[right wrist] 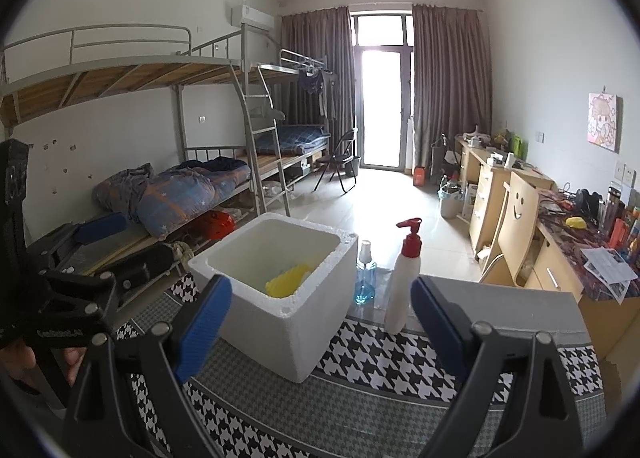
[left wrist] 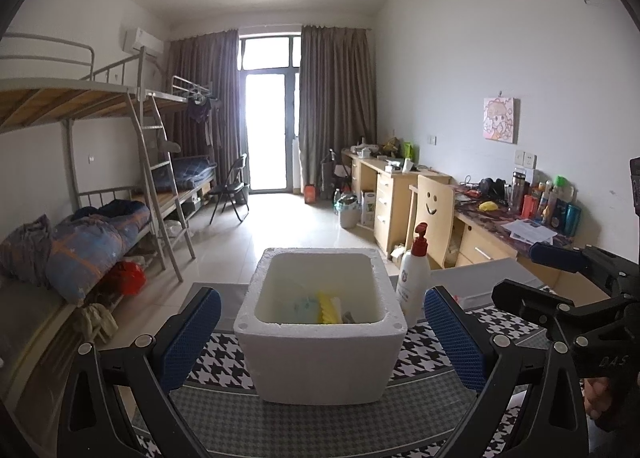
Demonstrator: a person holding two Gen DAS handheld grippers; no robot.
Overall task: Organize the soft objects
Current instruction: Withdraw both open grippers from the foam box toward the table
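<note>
A white foam box (left wrist: 320, 362) stands on a houndstooth mat (left wrist: 224, 362). Inside it lie a yellow ridged sponge (left wrist: 329, 308) and a pale blue soft item (left wrist: 303, 306). My left gripper (left wrist: 322, 332) is open and empty, its blue pads on either side of the box, just in front of it. In the right wrist view the box (right wrist: 296, 334) sits left of centre with the yellow sponge (right wrist: 288, 281) inside. My right gripper (right wrist: 320, 322) is open and empty, near the box's right front corner.
A white pump bottle with a red top (left wrist: 414, 282) stands right of the box; it also shows in the right wrist view (right wrist: 403, 286) next to a blue spray bottle (right wrist: 365, 278). Bunk beds (right wrist: 160, 161) stand left, desks (right wrist: 560, 242) and a chair right.
</note>
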